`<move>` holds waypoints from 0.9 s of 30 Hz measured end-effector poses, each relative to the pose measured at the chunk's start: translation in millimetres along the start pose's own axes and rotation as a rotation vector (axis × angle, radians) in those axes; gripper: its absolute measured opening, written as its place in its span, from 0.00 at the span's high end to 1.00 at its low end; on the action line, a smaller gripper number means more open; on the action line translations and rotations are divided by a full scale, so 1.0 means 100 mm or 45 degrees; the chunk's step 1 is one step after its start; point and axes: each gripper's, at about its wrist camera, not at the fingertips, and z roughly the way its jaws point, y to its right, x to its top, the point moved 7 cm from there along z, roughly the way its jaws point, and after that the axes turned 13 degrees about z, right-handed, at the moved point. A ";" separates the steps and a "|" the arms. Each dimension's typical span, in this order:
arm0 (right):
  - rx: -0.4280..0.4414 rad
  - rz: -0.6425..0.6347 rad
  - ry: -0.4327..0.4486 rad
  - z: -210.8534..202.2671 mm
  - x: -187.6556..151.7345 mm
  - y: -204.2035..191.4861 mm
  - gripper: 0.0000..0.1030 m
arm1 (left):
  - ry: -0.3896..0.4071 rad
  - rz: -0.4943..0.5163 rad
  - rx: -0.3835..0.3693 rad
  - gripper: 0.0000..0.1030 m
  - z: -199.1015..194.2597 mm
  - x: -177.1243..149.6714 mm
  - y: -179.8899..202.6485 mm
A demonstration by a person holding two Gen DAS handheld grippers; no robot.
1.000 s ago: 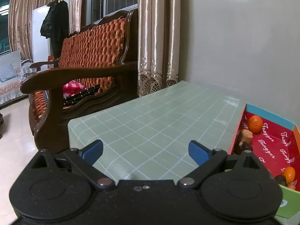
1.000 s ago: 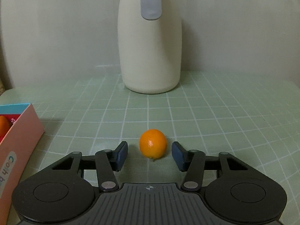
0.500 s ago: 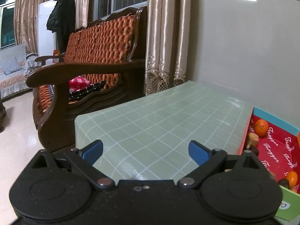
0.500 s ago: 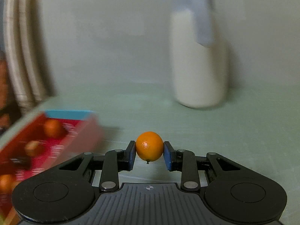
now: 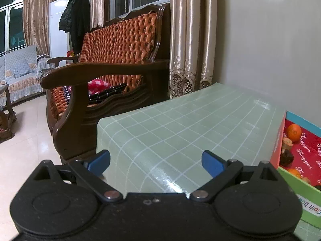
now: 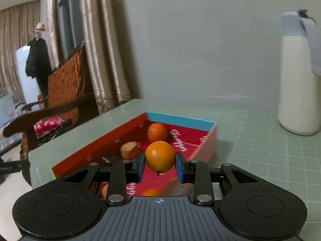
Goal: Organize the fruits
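R tongs [image 6: 159, 163] pinching an orange [image 6: 159, 156], held above the red-lined box [image 6: 207, 146].

My R pads press both sides of the fruit, stem end down, clear of the tabletop [image 6: 260, 150]; it hangs over the box's open middle. Inside the box: another orange [image 6: 157, 132] near the blue back wall, a brownish cut piece [image 6: 129, 150] to its left, more orange bits low & partly hidden by my tongs. Cream jug w/ grey lid [image 6: 299, 92] stands well apart, far right by the wall. My L tongs [image 5: 156, 160] are spread wide, nothing btwn them, over bare green checked cloth w/ the box at their right; wooden sofa [image 5: 112, 76] beyond.
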 end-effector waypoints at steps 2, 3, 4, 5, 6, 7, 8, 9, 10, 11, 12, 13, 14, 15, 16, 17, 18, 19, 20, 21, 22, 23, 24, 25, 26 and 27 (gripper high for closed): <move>-0.020 -0.045 -0.025 0.04 -0.05 -0.06 0.60 | 0.005 0.001 -0.003 0.11 0.00 0.01 -0.01; -0.014 -0.052 -0.015 0.03 -0.07 -0.07 0.52 | 0.006 0.001 -0.007 0.11 0.00 0.01 0.00; -0.007 -0.057 -0.008 0.01 -0.08 -0.09 0.48 | 0.007 0.002 -0.014 0.11 0.00 0.01 0.01; -0.008 -0.062 0.003 -0.04 -0.08 -0.11 0.37 | 0.009 0.002 -0.019 0.11 0.00 0.02 0.01; -0.016 -0.066 0.019 -0.08 -0.08 -0.13 0.28 | 0.014 0.004 -0.024 0.11 -0.01 0.02 0.03; -0.026 -0.065 0.036 -0.10 -0.08 -0.13 0.27 | 0.020 0.009 -0.029 0.11 -0.02 0.02 0.04; -0.036 -0.058 0.049 -0.14 -0.08 -0.13 0.27 | 0.029 0.020 -0.032 0.11 -0.03 0.03 0.07; -0.041 -0.047 0.049 -0.15 -0.09 -0.12 0.27 | 0.042 0.032 -0.034 0.11 -0.05 0.04 0.09; -0.047 -0.027 0.052 -0.19 -0.09 -0.11 0.27 | 0.054 0.044 -0.038 0.11 -0.07 0.05 0.12; -0.056 -0.007 0.054 -0.23 -0.10 -0.11 0.27 | 0.064 0.052 -0.047 0.10 -0.09 0.06 0.14; -0.071 0.009 0.052 -0.24 -0.10 -0.10 0.27 | 0.074 0.061 -0.062 0.10 -0.11 0.07 0.18; -0.092 0.022 0.050 -0.30 -0.11 -0.10 0.27 | 0.081 0.071 -0.076 0.10 -0.13 0.07 0.22; -0.107 0.035 0.050 -0.35 -0.11 -0.10 0.27 | 0.084 0.090 -0.098 0.10 -0.14 0.08 0.27; -0.124 0.051 0.052 -0.43 -0.12 -0.09 0.27 | 0.083 0.111 -0.123 0.10 -0.16 0.08 0.33; -0.155 0.068 0.052 -0.52 -0.12 -0.09 0.27 | 0.084 0.131 -0.152 0.10 -0.19 0.10 0.38; -0.177 0.081 0.049 -0.60 -0.13 -0.09 0.23 | 0.091 0.146 -0.172 0.10 -0.24 0.12 0.42; -0.198 0.094 0.048 -0.71 -0.13 -0.09 0.13 | 0.102 0.163 -0.197 0.10 -0.31 0.14 0.47; -0.227 0.104 0.051 -0.80 -0.12 -0.10 0.07 | 0.114 0.178 -0.218 0.10 -0.39 0.16 0.50; -0.258 0.112 0.064 -0.91 -0.11 -0.11 0.00 | 0.127 0.193 -0.240 0.09 -0.50 0.19 0.54; -0.279 0.113 0.079 -1.03 -0.10 -0.13 0.00 | 0.141 0.207 -0.268 0.07 -0.62 0.22 0.58; -0.298 0.109 0.087 -1.15 -0.08 -0.17 0.00 | 0.156 0.220 -0.302 0.06 -0.76 0.25 0.61; -0.318 0.113 0.088 -1.27 -0.06 -0.21 0.00 | 0.167 0.234 -0.330 0.06 -0.89 0.27 0.65; -0.333 0.128 0.089 -1.38 -0.04 -0.24 0.00 | 0.176 0.251 -0.356 0.06 -1.02 0.30 0.69; -0.343 0.149 0.088 -1.46 -0.02 -0.27 0.00 | 0.185 0.271 -0.385 0.06 -1.16 0.32 0.73; -0.353 0.175 0.084 -1.57 0.00 -0.29 0.00 | 0.193 0.285 -0.411 0.06 -1.29 0.34 0.76; -0.360 0.205 0.078 -1.67 0.01 -0.32 0.00 | 0.199 0.295 -0.428 0.06 -1.40 0.34 0.77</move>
